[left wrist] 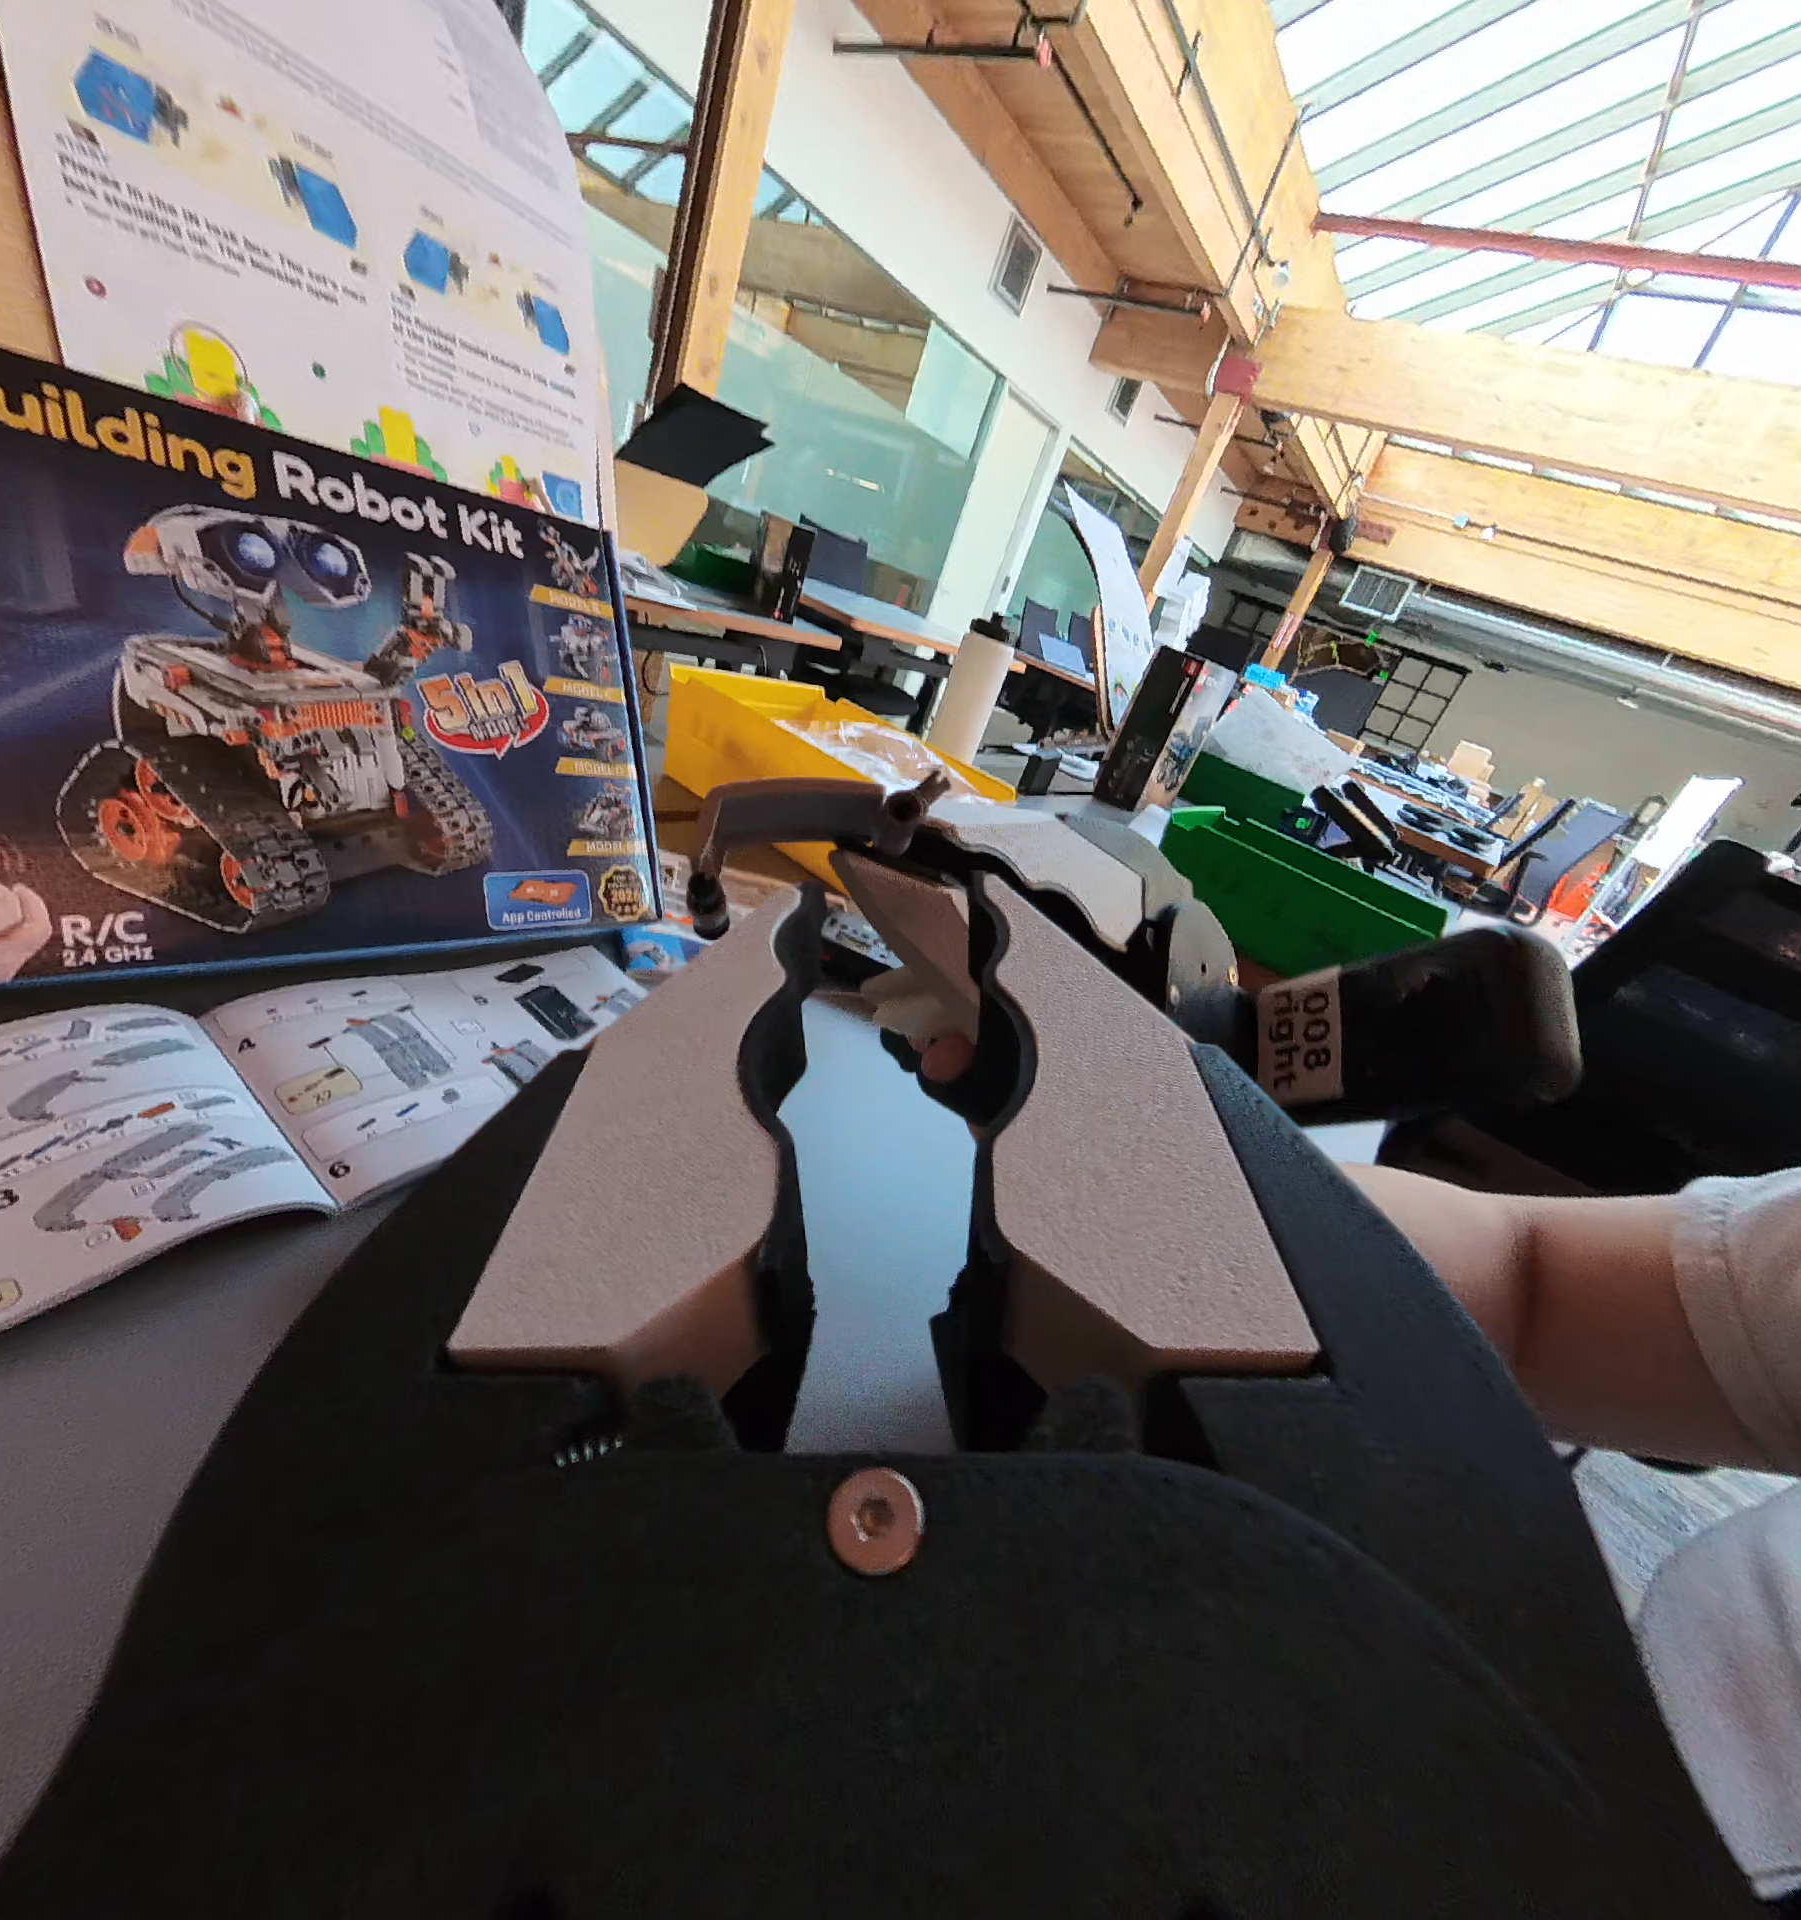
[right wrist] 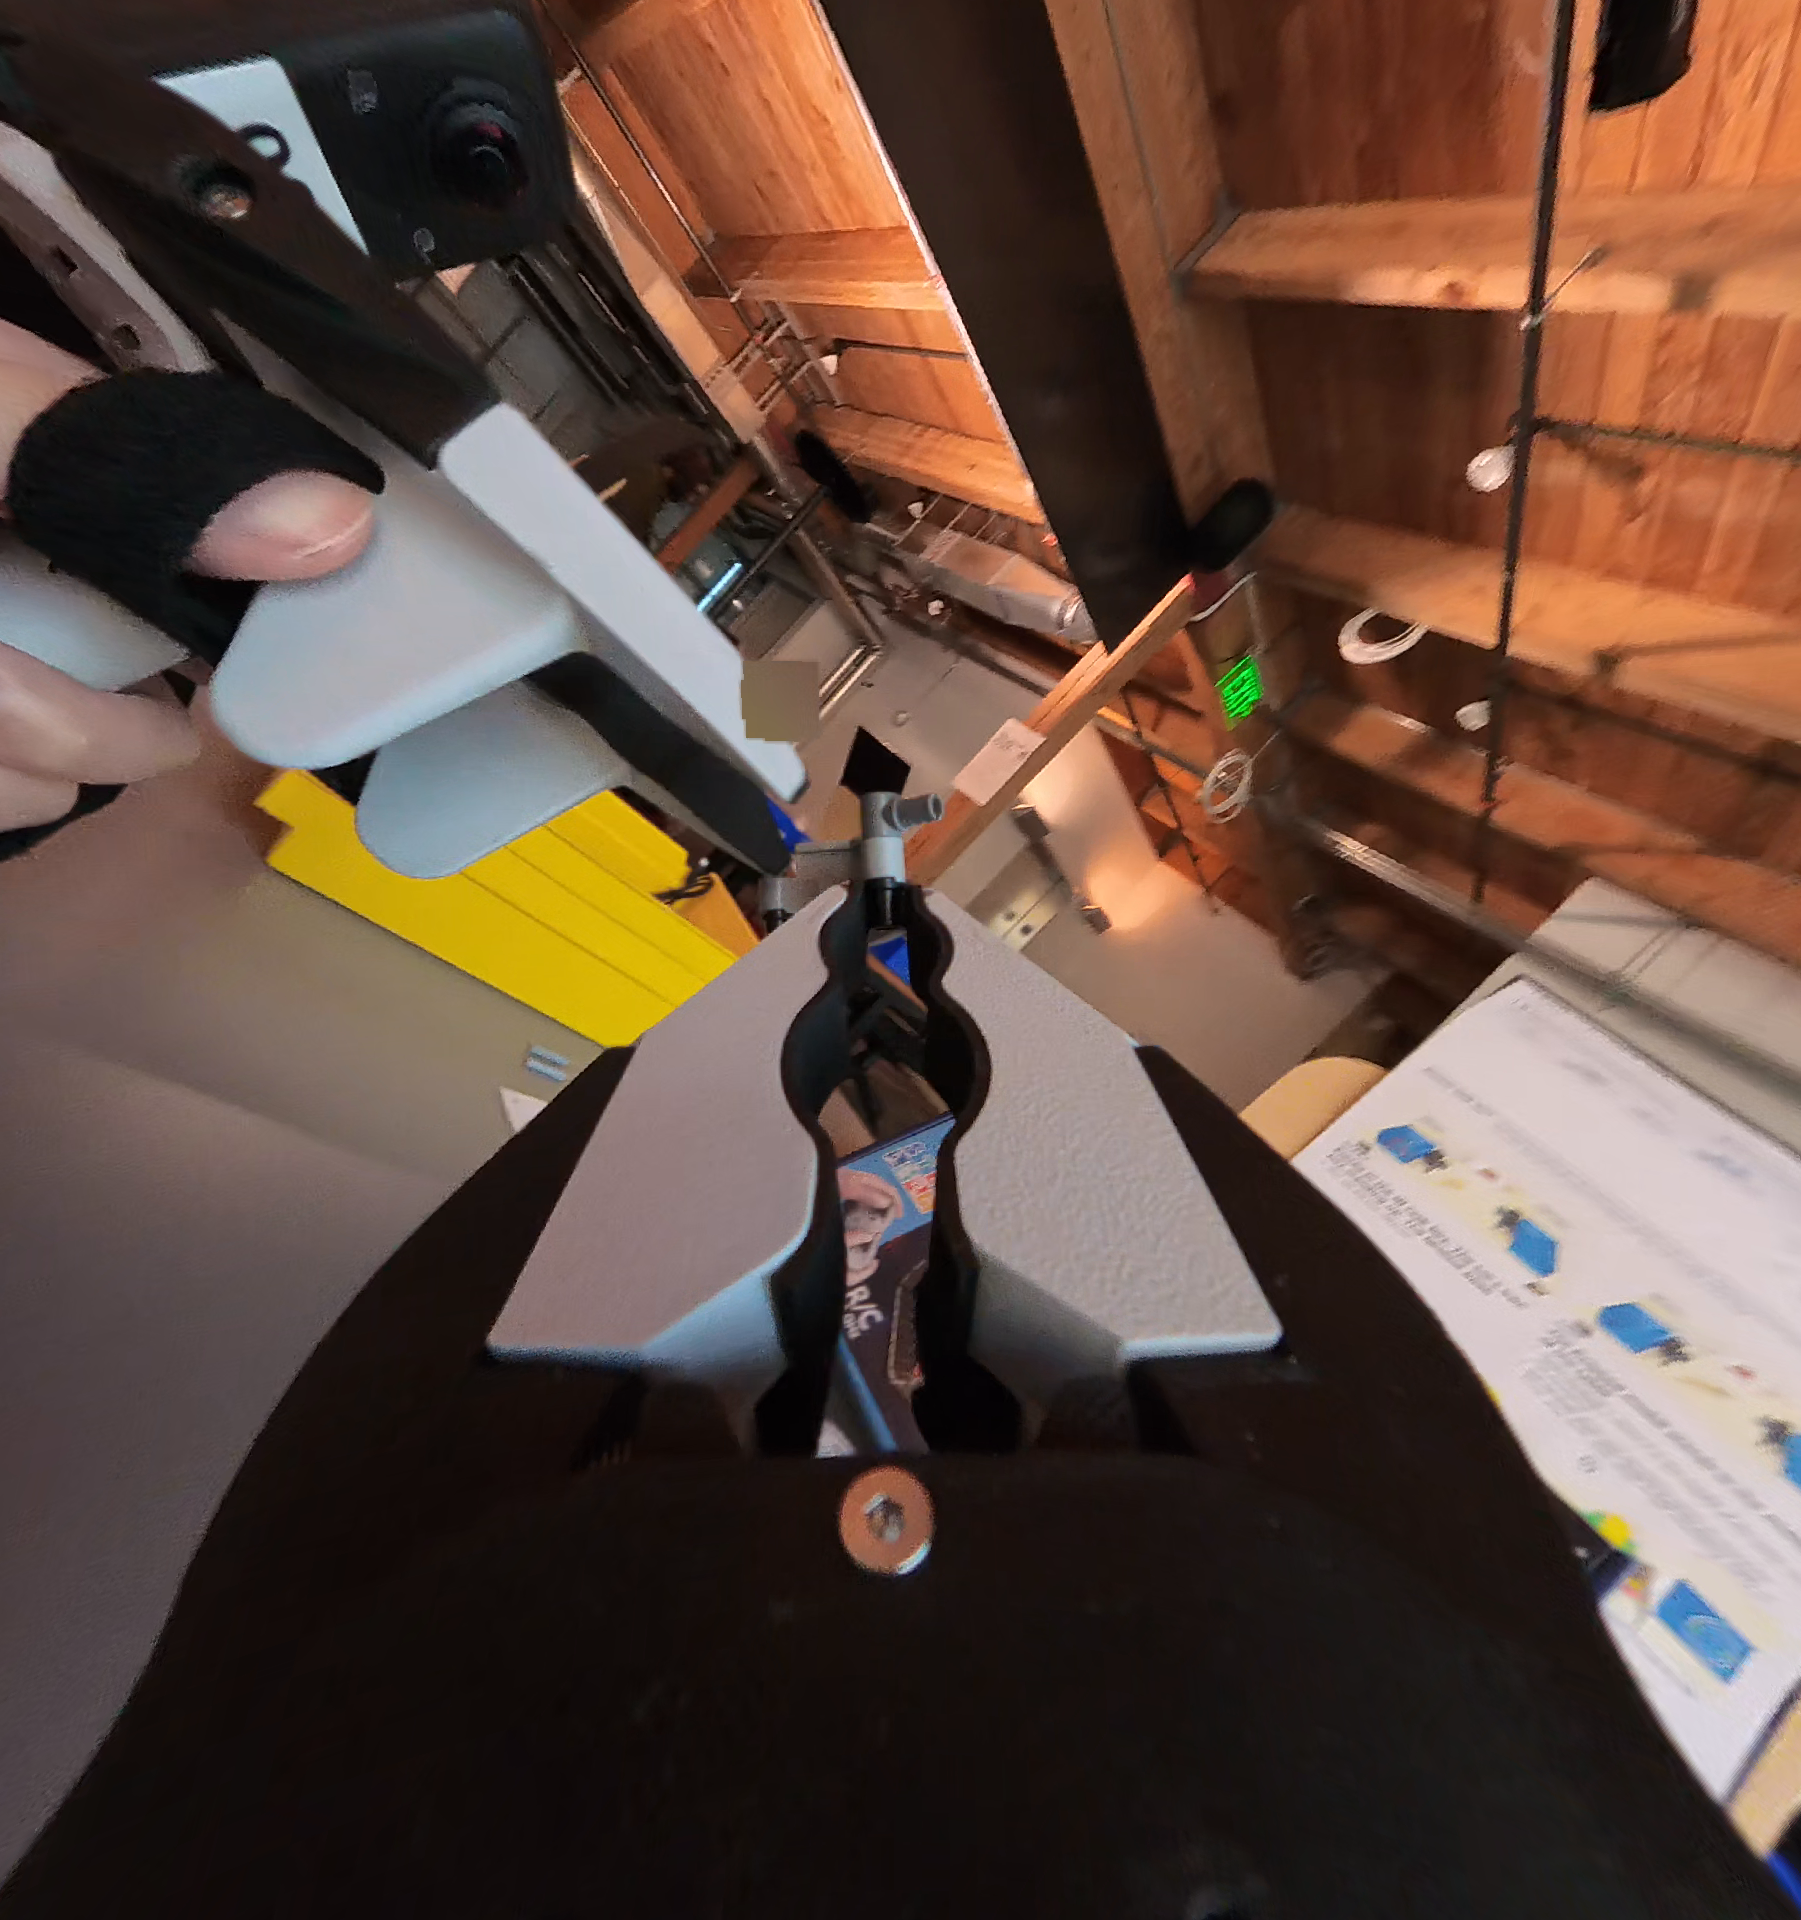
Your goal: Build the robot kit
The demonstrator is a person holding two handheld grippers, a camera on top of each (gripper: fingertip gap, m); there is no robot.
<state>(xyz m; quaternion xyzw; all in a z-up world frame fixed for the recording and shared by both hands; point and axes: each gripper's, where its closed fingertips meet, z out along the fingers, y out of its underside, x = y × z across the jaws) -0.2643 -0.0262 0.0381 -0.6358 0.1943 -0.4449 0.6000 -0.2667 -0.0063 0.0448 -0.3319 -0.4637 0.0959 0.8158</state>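
My right gripper [right wrist: 880, 920] is shut on the black pin end of a small grey construction piece [right wrist: 883, 847], held up in the air. The left wrist view shows this piece as a curved grey beam [left wrist: 802, 805] with a black pin [left wrist: 707, 902] hanging from its left end. There the right gripper [left wrist: 901, 868] comes in from the right. My left gripper [left wrist: 891, 899] is open, its fingers either side of the right gripper's tip, just below the beam. In the right wrist view the left gripper [right wrist: 776, 831] reaches in from the upper left, beside the piece.
A blue robot kit box [left wrist: 283, 675] stands at the left with an open instruction booklet [left wrist: 200, 1122] lying before it. A printed sheet [left wrist: 304, 208] leans behind. A yellow bin [left wrist: 750, 727], a green bin [left wrist: 1291, 894] and a white bottle [left wrist: 974, 686] stand beyond. A person's forearm [left wrist: 1550, 1299] is at the right. Left and right tips are no more than a few centimetres apart.
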